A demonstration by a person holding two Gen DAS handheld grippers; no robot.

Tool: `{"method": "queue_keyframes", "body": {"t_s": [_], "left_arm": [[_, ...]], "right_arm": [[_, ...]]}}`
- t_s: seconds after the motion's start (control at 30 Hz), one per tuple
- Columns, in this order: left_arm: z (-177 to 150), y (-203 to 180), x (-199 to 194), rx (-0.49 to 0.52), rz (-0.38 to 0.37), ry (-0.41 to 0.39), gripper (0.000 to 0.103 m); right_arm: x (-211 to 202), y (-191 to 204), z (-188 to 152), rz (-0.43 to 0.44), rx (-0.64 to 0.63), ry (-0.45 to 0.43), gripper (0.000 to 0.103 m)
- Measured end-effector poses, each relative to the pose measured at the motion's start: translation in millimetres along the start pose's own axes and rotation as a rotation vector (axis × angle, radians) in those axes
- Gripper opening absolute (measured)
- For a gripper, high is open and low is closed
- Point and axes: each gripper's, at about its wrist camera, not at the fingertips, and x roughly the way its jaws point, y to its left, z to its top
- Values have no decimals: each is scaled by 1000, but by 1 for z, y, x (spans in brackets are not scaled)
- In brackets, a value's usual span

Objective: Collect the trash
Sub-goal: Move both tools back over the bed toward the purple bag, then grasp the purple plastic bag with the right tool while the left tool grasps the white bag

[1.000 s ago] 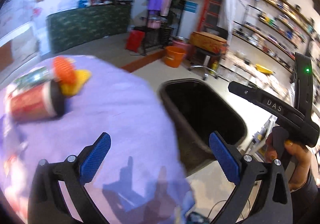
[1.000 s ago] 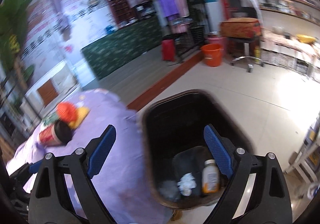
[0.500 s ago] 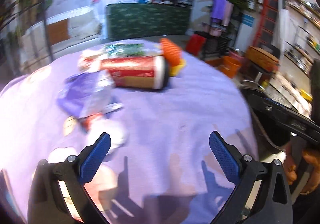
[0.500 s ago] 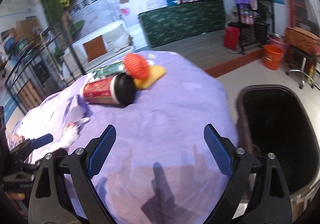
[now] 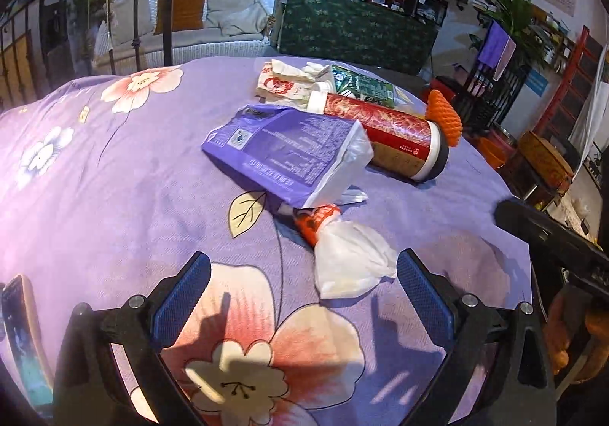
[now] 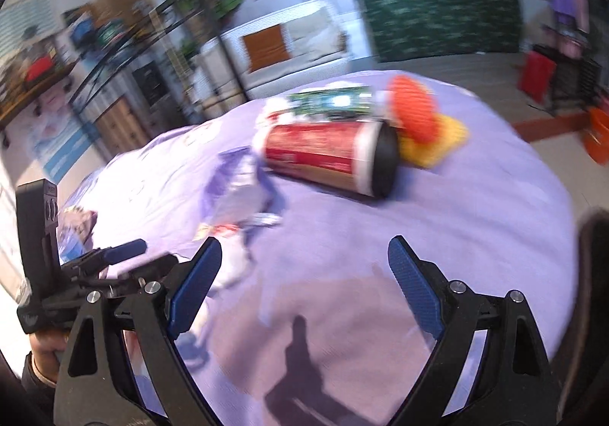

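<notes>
Here, a table is covered by a purple flowered cloth [image 5: 125, 175], and the trash is gathered on its far half. The largest piece is a red paper cup [image 5: 384, 133] with a black lid, which is laid on its side. Its front is partly overlapped by a purple plastic bag [image 5: 281, 148]. Behind the cup a green carton [image 5: 361, 83] and a white printed wrapper [image 5: 281, 83] are seen, and beside the lid an orange foam net [image 5: 443, 116] is placed. A crumpled white tissue [image 5: 350, 258] is found nearest, just ahead of the left gripper [image 5: 300, 293], with a small orange wrapper [image 5: 316, 220] touching it. Both the left gripper and the right gripper [image 6: 304, 285] are held wide apart above the cloth, and nothing is grasped between the blue pads.
</notes>
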Motion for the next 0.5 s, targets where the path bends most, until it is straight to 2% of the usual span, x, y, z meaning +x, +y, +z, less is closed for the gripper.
{"method": "queue_keyframes", "body": {"t_s": [0.17, 0.27, 0.4, 0.47, 0.5], "left_arm": [[-3, 6, -2, -7, -3, 8, 96], [-6, 6, -3, -5, -8, 16, 96], [-8, 8, -1, -10, -19, 25, 96], [-9, 9, -1, -12, -25, 27, 96], [-9, 10, 0, -13, -27, 29, 96]], "right_arm": [[55, 34, 26, 83, -62, 75, 74], [85, 48, 36, 71, -111, 90, 71], [119, 49, 47, 45, -94, 115, 64], [131, 48, 50, 58, -73, 145, 46], [135, 48, 51, 66, -68, 157, 40]]}}
